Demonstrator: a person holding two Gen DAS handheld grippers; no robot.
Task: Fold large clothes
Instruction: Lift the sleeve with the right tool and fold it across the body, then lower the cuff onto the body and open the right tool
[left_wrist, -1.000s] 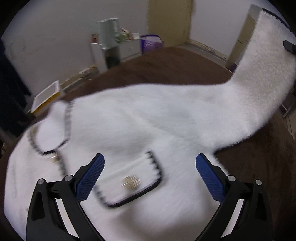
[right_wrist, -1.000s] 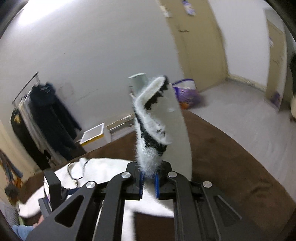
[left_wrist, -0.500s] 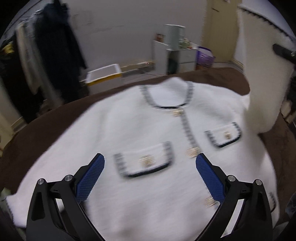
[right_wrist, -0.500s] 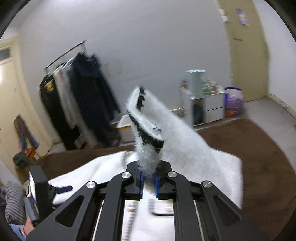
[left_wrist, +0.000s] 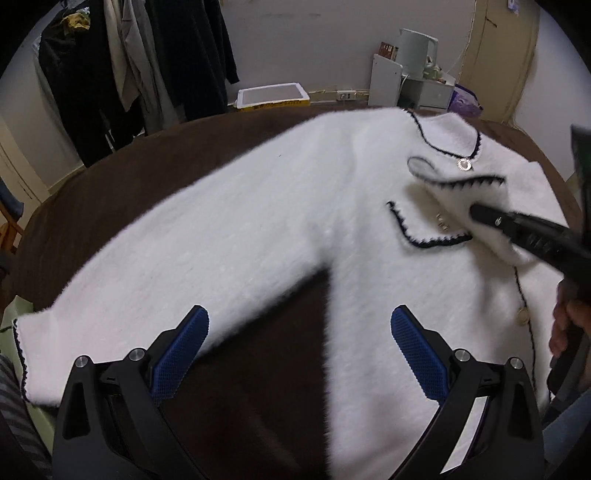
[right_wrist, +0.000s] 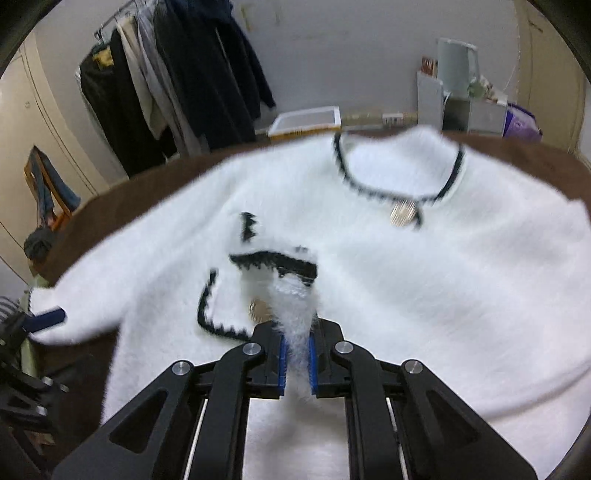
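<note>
A fluffy white cardigan (left_wrist: 280, 206) with black trim and gold buttons lies face up on a brown surface (left_wrist: 110, 177). Its one sleeve (left_wrist: 122, 291) stretches out toward the lower left. My left gripper (left_wrist: 299, 350) is open and empty, hovering over the gap between that sleeve and the body. My right gripper (right_wrist: 295, 354) is shut on the other sleeve's cuff (right_wrist: 280, 269) and holds it folded across the chest, over a pocket (right_wrist: 218, 302). The right gripper also shows in the left wrist view (left_wrist: 480, 216), low over the cardigan. The collar (right_wrist: 399, 173) lies at the far side.
A rack of dark clothes (left_wrist: 140, 62) hangs behind the surface at the far left. A white tray (left_wrist: 273, 96) sits on the floor behind. A white cabinet with a kettle (left_wrist: 417, 55) stands at the far right by a door (left_wrist: 498, 55).
My right gripper has brought the held sleeve down from high in the air across the cardigan's chest. My left gripper has swung left to over the other sleeve, still open.
</note>
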